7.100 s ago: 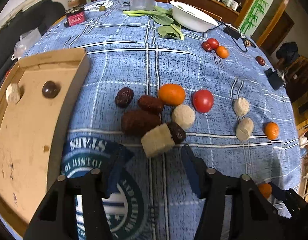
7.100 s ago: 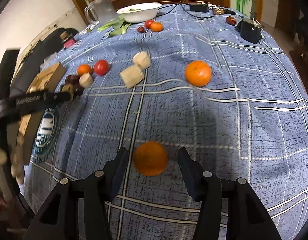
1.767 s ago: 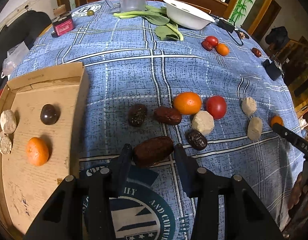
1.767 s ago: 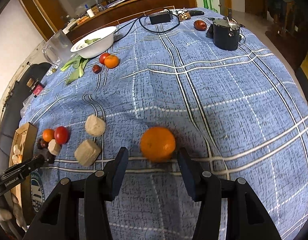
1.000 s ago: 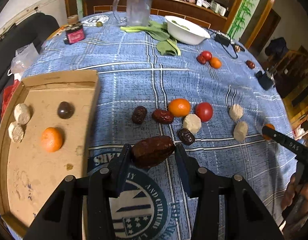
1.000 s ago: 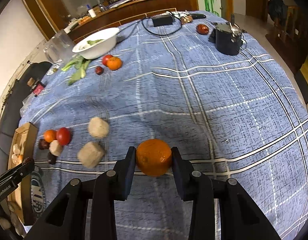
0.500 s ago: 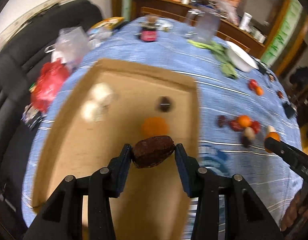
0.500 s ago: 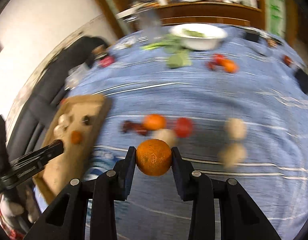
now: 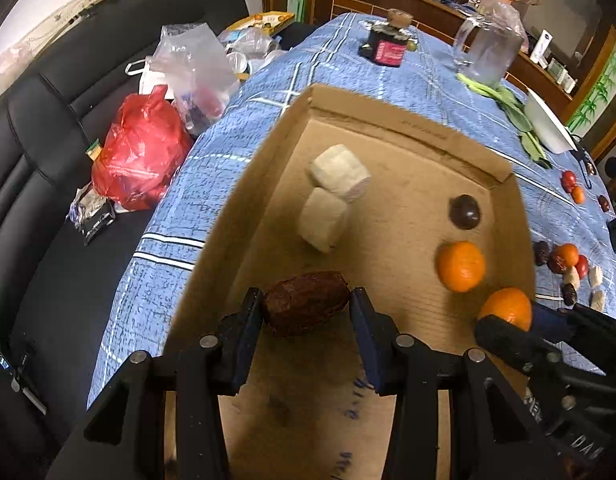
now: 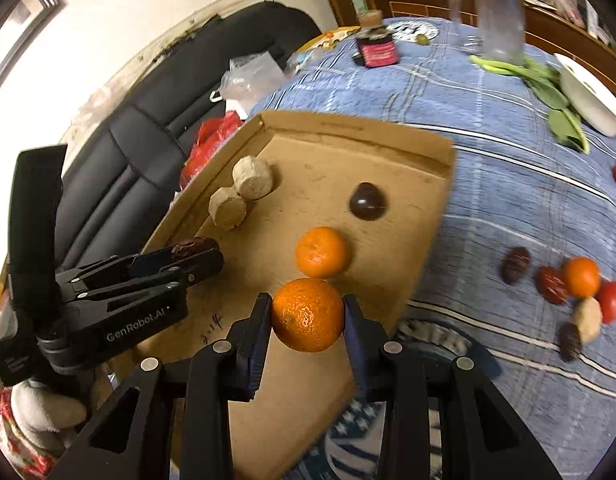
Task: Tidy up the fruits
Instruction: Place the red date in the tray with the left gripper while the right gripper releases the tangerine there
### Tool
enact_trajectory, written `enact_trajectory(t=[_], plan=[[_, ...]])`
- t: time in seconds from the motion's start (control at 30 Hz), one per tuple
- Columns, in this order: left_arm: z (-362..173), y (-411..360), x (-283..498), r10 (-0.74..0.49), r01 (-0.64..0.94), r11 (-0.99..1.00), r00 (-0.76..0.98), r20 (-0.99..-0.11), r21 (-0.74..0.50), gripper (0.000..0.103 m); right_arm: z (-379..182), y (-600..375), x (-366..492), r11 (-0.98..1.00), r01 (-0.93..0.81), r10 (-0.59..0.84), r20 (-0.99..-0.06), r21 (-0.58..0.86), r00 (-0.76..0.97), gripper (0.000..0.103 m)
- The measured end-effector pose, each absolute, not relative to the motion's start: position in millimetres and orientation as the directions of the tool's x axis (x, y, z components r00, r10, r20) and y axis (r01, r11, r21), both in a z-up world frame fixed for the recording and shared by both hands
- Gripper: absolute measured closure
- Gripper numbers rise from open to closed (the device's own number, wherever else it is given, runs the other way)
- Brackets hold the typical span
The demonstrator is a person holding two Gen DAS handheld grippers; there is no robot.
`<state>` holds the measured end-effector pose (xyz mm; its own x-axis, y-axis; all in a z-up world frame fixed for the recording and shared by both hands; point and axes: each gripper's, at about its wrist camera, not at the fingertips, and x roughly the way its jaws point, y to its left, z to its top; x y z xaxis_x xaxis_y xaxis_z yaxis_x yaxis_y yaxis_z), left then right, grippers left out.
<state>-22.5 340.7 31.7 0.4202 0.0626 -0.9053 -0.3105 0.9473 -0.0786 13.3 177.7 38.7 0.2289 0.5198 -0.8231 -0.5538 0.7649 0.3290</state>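
Note:
My left gripper (image 9: 306, 306) is shut on a large brown date (image 9: 306, 303) and holds it over the near left part of the cardboard tray (image 9: 392, 126). My right gripper (image 10: 308, 314) is shut on an orange (image 10: 308, 314) over the tray's (image 10: 348, 128) near right side; that orange also shows in the left wrist view (image 9: 508, 308). In the tray lie two pale cakes (image 9: 334, 196), a dark round fruit (image 9: 464, 211) and another orange (image 9: 460, 266). The left gripper (image 10: 195, 258) with its date shows in the right wrist view.
Several dates, an orange, a tomato and pale cakes (image 10: 568, 292) lie on the blue checked cloth (image 10: 508, 184) right of the tray. A clear jug (image 9: 488, 50), a dark jar (image 9: 384, 46), greens and a white bowl (image 9: 548, 124) stand further back. A black sofa with bags (image 9: 139, 152) is at left.
Both grippers have swung left from the cloth to above the tray, each still holding its fruit. The right gripper has come in beside the left one.

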Motion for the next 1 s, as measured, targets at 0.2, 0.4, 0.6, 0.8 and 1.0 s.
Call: enact_trajectory(t=[0.2,0.4,0.6,0.8,1.0], plan=[[28,350,-16,0.056,-0.321,0.943,0.421,-0.905,-0.091,0.059,27,197,15,0.764,-0.584,0.484,-0.842,0.274,0.239,0.064],[29,352,-16,0.045,-0.326,0.939,0.421,-0.906,-0.105,0.059,20,202,14,0.771,-0.588,0.464,-0.849,0.246,0.252,0.063],[41,358,-25,0.058,-0.363,0.925,0.427,-0.902,-0.113,0.059,24,204,10,0.767,-0.598,0.461,-0.848,0.232,0.263,0.053],[67,349,-38,0.144,-0.405,0.913,0.445,-0.884,-0.055,0.058,44,194,-2,0.756,-0.622,0.474,-0.825,0.203,0.306,0.053],[100,314,-45,0.182,-0.382,0.924,0.482,-0.857,-0.019,0.037,65,153,-11,0.789,-0.580,0.473,-0.802,0.202,0.364,0.048]])
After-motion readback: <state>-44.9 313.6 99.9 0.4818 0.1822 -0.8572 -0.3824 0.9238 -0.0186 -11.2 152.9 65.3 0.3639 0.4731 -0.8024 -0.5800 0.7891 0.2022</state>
